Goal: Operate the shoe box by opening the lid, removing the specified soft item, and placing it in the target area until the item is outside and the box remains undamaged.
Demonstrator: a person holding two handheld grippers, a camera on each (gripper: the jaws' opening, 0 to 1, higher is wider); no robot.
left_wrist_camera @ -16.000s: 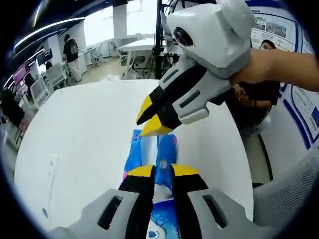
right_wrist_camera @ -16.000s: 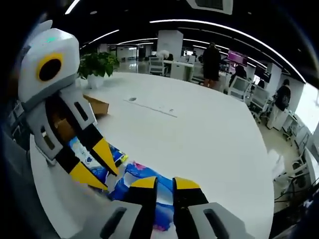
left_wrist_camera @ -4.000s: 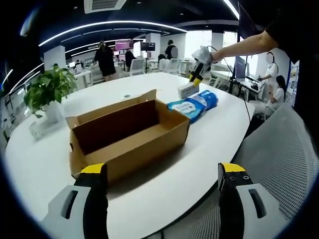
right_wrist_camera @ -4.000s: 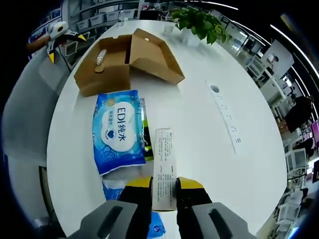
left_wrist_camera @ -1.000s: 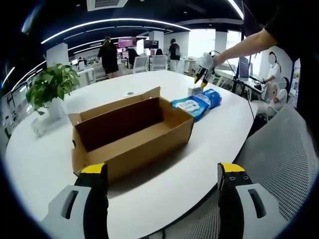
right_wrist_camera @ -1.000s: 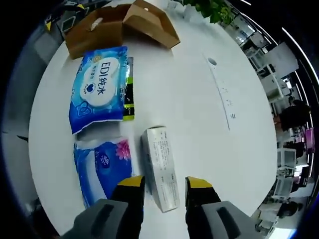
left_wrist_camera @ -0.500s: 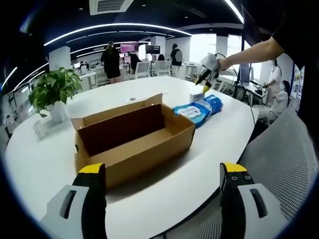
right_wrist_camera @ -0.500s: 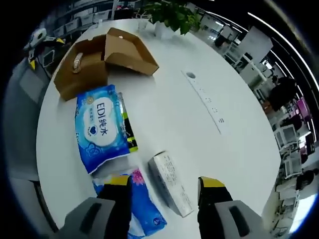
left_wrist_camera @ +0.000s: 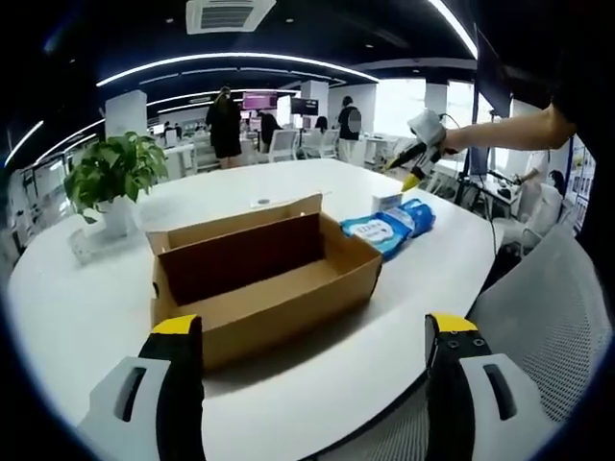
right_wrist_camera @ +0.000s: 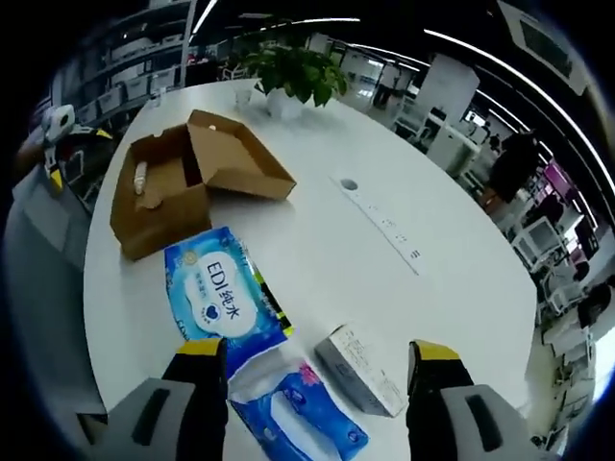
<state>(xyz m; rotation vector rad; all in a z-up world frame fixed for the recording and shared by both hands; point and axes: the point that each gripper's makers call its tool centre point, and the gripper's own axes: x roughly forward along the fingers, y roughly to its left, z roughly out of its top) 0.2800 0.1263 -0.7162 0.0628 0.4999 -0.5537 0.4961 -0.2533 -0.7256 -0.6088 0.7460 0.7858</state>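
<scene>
Right gripper view: soft wipes pack (right_wrist_camera: 223,303) lies at 7 o'clock on the bench (right_wrist_camera: 384,288), outside the open shoe box (right_wrist_camera: 183,182). Light and squashy, it is best pinched at an edge. Both claws are spread, empty.

Brown box (left_wrist_camera: 264,283), blue packs (right_wrist_camera: 219,299)

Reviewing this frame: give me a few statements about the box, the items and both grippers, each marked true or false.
1. The box lies open on the table. True.
2. The right gripper is shut on the small white carton. False: its jaws stand wide open, and the carton lies on the table between them.
3. The blue wipes pack lies outside the box. True.
4. The left gripper grips the box wall. False: it is open, short of the box.
5. The potted plant stands inside the box. False: it stands on the table beyond it.
</scene>
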